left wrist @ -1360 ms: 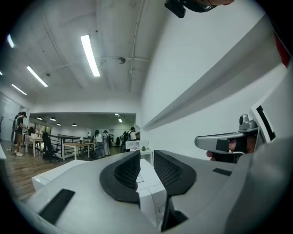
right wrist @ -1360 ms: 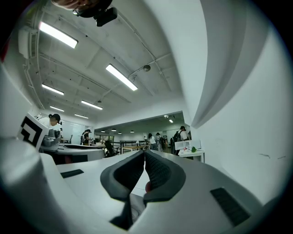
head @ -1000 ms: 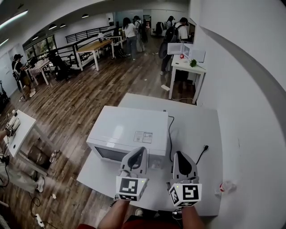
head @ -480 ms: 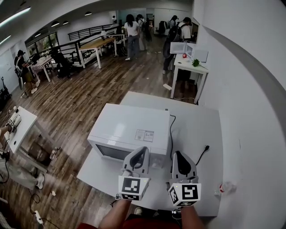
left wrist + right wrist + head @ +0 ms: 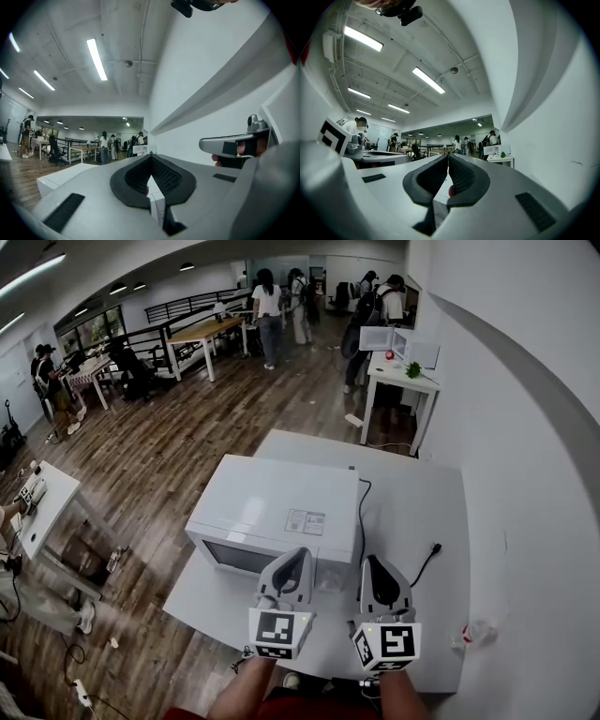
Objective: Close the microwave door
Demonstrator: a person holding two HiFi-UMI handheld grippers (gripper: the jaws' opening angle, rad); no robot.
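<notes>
Microwave door (image 5: 234,561): on the white table (image 5: 412,512), straight ahead of both claws, seemingly flush with the body already. Lies nearer the left gripper (image 5: 294,561), clenched on nothing; right gripper (image 5: 377,568) likewise clenched empty, off toward the control side.

Front of the microwave (image 5: 281,507): my left tongs (image 5: 297,555) and right tongs (image 5: 374,564), each pressed together, fill the narrow strip of counter (image 5: 417,502).
Right of the microwave: broad bare counter, crossed by a black cable (image 5: 361,521) and its plug (image 5: 434,548).
Farther right of the microwave: the white wall (image 5: 530,474) blocks me.
Behind the microwave: free counter.
Left of the microwave: counter edge, then floor (image 5: 169,465).
</notes>
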